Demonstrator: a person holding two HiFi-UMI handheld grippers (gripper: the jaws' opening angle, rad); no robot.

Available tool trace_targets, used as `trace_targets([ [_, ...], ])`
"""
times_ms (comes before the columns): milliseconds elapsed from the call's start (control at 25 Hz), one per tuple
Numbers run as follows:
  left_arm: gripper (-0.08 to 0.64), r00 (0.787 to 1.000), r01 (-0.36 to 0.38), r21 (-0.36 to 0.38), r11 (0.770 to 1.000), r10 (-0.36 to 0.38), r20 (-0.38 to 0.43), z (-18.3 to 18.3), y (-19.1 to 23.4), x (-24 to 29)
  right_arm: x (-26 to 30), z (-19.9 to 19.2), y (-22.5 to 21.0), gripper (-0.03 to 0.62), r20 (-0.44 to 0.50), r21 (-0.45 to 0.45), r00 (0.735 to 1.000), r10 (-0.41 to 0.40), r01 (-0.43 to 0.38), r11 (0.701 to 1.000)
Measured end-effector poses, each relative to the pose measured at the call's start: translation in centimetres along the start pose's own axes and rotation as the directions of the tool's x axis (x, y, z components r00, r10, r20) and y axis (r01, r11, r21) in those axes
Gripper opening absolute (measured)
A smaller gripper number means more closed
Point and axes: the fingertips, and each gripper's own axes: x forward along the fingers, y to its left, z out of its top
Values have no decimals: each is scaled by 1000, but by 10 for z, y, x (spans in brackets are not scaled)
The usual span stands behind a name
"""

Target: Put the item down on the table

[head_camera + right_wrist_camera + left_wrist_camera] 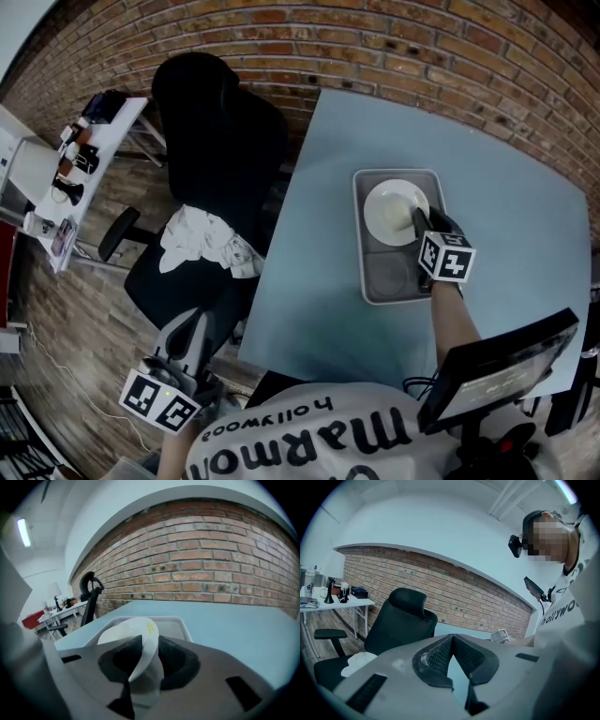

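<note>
1. Right claw (pixel 144 660) is closed on the near rim of the white plate (pixel 133 631), with one jaw on each face of it.
2. The plate is tilted over the far half of the grey tray (pixel 377 283).
3. The tray lies on the pale blue table (pixel 309 272).
4. The left claw (pixel 451 654) has its jaws together with nothing between them, low beside the table, near the black office chair (pixel 220 131) with a white cloth (pixel 202 239) on its seat.
</note>
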Motion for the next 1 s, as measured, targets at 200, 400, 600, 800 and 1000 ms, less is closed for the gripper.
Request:
trace_targets([
  [200, 6, 1000, -2, 4, 1000, 2, 0, -2, 1, 0, 4, -4, 9, 94, -16, -43, 1000, 16, -17, 999],
  [400, 6, 1000, -13, 3, 1000, 13, -3, -4, 1, -3, 4, -6, 8, 96, -29, -114, 999, -13, 9, 993],
  [600, 6, 1000, -14, 2, 1000, 14, -1, -4, 2, -4, 4, -17, 11, 106, -86, -349, 995, -55, 22, 937],
  [800, 6, 1000, -5, 3, 1000, 5, -1, -7, -1, -4, 6, -17, 15, 101, -78, -387, 996, -53, 19, 922],
  [1000, 6, 1000, -7, 13, 1000, 7, -8, -5, -1, -4, -4, -19, 6, 101, -92, -356, 993, -67, 30, 934],
])
